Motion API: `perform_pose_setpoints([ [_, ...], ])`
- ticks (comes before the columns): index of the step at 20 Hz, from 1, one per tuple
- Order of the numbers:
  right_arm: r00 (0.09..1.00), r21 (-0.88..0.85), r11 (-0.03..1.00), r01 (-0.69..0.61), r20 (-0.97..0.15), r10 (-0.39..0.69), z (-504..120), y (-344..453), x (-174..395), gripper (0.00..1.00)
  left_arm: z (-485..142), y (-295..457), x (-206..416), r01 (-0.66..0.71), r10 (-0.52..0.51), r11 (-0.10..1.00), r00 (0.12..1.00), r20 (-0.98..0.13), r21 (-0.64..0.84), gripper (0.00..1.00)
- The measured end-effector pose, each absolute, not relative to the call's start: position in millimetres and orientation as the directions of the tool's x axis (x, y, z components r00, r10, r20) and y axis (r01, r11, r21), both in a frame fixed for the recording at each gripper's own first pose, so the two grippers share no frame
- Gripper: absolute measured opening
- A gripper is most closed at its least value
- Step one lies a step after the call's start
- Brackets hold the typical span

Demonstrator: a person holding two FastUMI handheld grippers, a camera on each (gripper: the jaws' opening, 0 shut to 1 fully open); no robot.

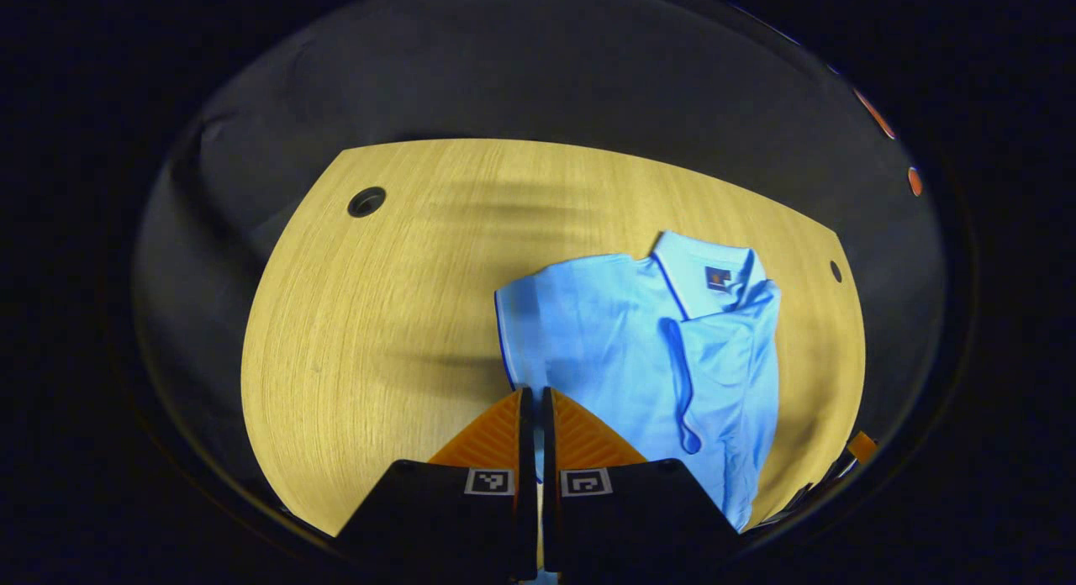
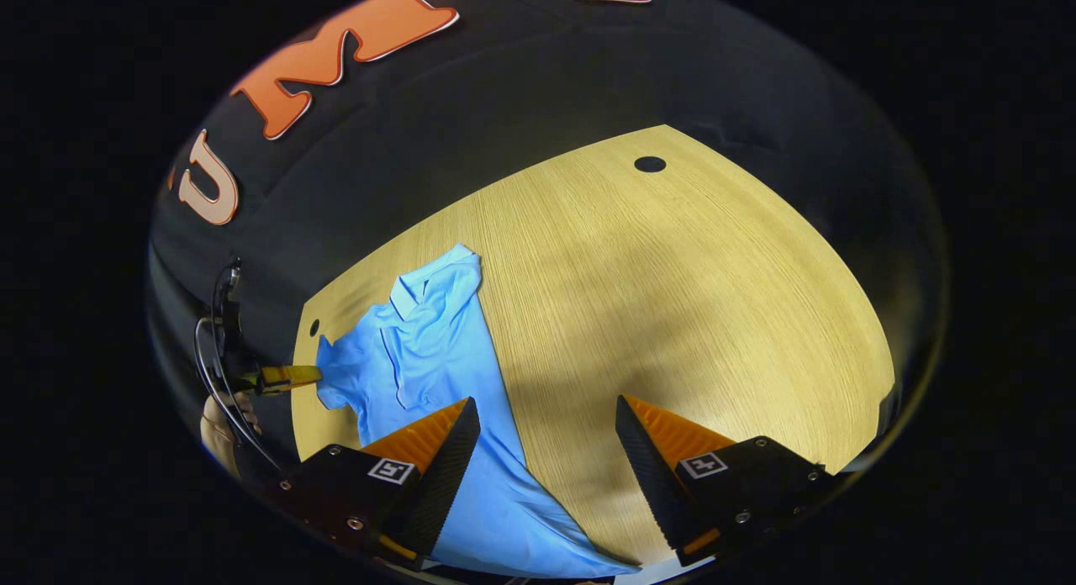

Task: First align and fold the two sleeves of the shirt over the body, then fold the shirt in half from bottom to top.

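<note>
1. In the left gripper view I see my left gripper (image 1: 531,393) with its fingers pressed nearly together at the near left edge of the light blue shirt (image 1: 647,350); whether they pinch fabric I cannot tell.
2. The shirt lies on the wooden table (image 1: 378,316), collar (image 1: 706,274) away from me.
3. My right gripper (image 2: 545,417) hangs with its fingers spread wide above the shirt's lower edge and bare table.
</note>
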State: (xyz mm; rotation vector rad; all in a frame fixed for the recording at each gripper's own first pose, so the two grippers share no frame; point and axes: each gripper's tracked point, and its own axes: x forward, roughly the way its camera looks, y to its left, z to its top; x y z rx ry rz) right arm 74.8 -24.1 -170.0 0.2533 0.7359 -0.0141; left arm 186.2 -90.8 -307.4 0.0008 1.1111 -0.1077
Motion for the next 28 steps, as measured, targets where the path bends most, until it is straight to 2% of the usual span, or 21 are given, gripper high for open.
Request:
perform_pose_setpoints([
  [17,0.746,0.256,0.952,0.167,-0.665,0.048,-176.6,-96.5,52.7,0.99,-317.6,-260.1,168.3,0.274,-0.195,0.957,0.366,-0.910,-0.095,0.07],
  [24,0.727,0.246,0.951,0.186,-0.685,0.035,-187.8,-111.5,41.0,0.99,-346.4,-294.2,162.2,0.274,-0.213,0.954,0.317,-0.924,-0.125,0.07],
  [26,0.722,0.240,0.954,0.181,-0.691,0.036,-187.0,-110.6,39.8,0.99,-354.1,-299.1,158.6,0.271,-0.224,0.952,0.307,-0.925,-0.140,0.08],
  [28,0.716,0.231,0.957,0.175,-0.697,0.038,-190.5,-107.5,40.2,0.99,-358.2,-301.7,157.9,0.273,-0.236,0.950,0.307,-0.922,-0.152,0.16],
])
